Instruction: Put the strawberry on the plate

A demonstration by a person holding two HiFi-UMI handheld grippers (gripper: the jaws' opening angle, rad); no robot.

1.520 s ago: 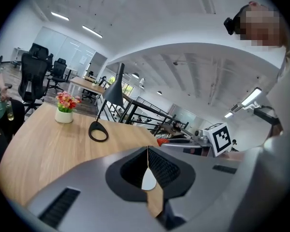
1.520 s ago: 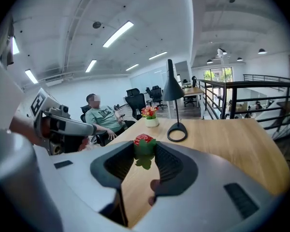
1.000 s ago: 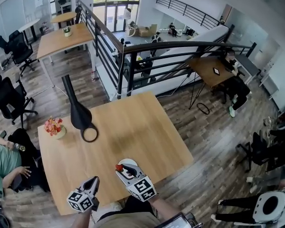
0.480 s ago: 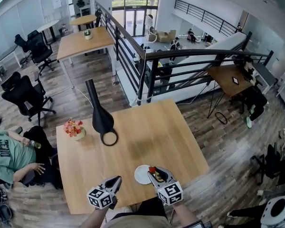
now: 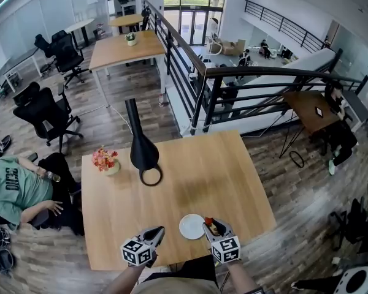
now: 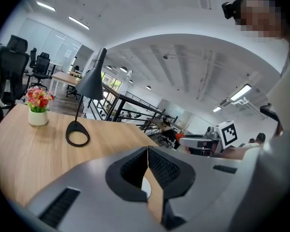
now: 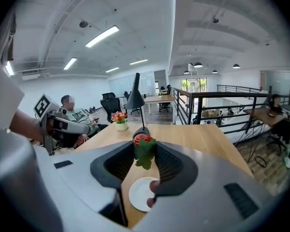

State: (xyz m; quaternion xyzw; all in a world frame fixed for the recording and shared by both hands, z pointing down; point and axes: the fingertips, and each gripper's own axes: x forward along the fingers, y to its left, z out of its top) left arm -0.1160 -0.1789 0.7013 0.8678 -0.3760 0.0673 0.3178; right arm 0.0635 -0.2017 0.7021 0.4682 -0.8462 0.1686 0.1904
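Note:
A red strawberry (image 7: pixel 143 140) with green leaves is pinched between the jaws of my right gripper (image 7: pixel 144 151), a little above the table. The strawberry (image 5: pixel 208 222) shows as a red spot at the tip of that gripper (image 5: pixel 213 226) in the head view. A small white plate (image 5: pixel 192 226) lies on the wooden table just left of it; the plate (image 7: pixel 141 194) sits below the jaws in the right gripper view. My left gripper (image 5: pixel 154 234) hangs near the table's front edge, left of the plate, its jaws shut with nothing between them (image 6: pixel 147 161).
A black desk lamp (image 5: pixel 143 154) with a ring base stands mid-table, a small pot of flowers (image 5: pixel 106 161) to its left. A seated person (image 5: pixel 15 188) is left of the table (image 5: pixel 202 170). A black railing (image 5: pixel 245 90) runs behind.
The right gripper with the strawberry has come down and forward, ending beside the plate's right edge. The left gripper has drifted slightly lower. The head view has shifted, so the table appears farther away.

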